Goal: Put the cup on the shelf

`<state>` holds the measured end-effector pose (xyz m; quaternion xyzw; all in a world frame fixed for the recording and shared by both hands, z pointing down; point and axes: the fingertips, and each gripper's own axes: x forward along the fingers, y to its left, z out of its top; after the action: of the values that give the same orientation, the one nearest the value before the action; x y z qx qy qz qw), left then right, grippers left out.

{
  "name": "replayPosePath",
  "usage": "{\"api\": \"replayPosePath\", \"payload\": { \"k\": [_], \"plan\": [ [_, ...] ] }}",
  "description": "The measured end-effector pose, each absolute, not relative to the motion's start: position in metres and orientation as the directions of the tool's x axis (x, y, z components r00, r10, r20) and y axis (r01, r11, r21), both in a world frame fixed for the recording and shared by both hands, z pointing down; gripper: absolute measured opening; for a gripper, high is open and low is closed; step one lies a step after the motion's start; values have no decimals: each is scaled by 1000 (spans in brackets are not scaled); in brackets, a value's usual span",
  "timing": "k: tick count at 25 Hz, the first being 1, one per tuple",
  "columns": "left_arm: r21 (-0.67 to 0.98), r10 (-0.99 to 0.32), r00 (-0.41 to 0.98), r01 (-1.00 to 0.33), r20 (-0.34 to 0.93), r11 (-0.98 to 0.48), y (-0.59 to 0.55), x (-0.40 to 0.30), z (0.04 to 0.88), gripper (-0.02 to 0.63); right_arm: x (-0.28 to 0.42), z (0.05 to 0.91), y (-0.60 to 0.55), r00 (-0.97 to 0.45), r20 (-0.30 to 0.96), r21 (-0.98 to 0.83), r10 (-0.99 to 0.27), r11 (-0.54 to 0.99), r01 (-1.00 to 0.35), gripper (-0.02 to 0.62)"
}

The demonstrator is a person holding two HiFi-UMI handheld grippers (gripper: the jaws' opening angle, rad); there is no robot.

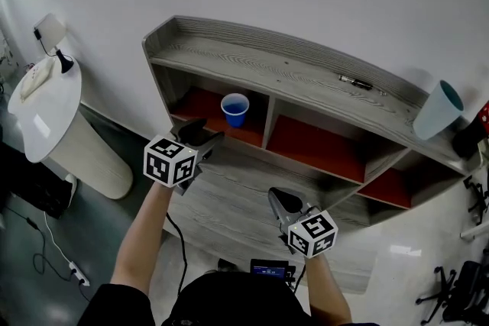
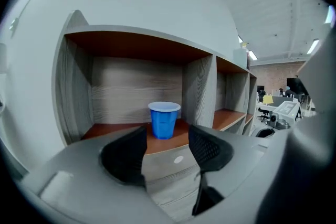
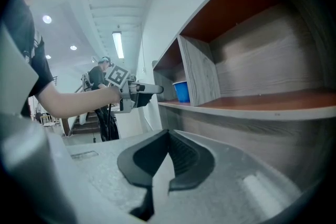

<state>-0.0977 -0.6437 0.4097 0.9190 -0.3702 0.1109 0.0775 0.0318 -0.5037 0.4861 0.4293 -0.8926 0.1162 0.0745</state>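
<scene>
The blue cup (image 1: 234, 109) stands upright in the left compartment of the shelf (image 1: 306, 76). The left hand-held gripper (image 2: 167, 140) is in front of it, jaws partly apart with nothing between them. The right hand-held gripper (image 3: 169, 152) is closed and empty.

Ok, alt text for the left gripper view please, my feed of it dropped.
A blue cup stands upright on the red-brown floor of the shelf's leftmost compartment, near its right divider. The left gripper sits in front of it, jaws apart with nothing between them, the cup beyond the tips.
</scene>
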Motion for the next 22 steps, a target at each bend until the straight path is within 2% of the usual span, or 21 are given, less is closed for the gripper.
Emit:
{"api": "replayPosePath", "payload": {
  "k": [9, 22],
  "plan": [
    [76, -665, 717, -690, 211, -720, -603, -97, 419, 147, 36, 486, -494, -621, 235, -148, -748, 604, -783, -3],
    [136, -647, 741, -671, 181, -729, -539, -76, 451, 23, 44, 492, -464, -639, 252, -171, -727, 616, -769, -3]
  ]
}}
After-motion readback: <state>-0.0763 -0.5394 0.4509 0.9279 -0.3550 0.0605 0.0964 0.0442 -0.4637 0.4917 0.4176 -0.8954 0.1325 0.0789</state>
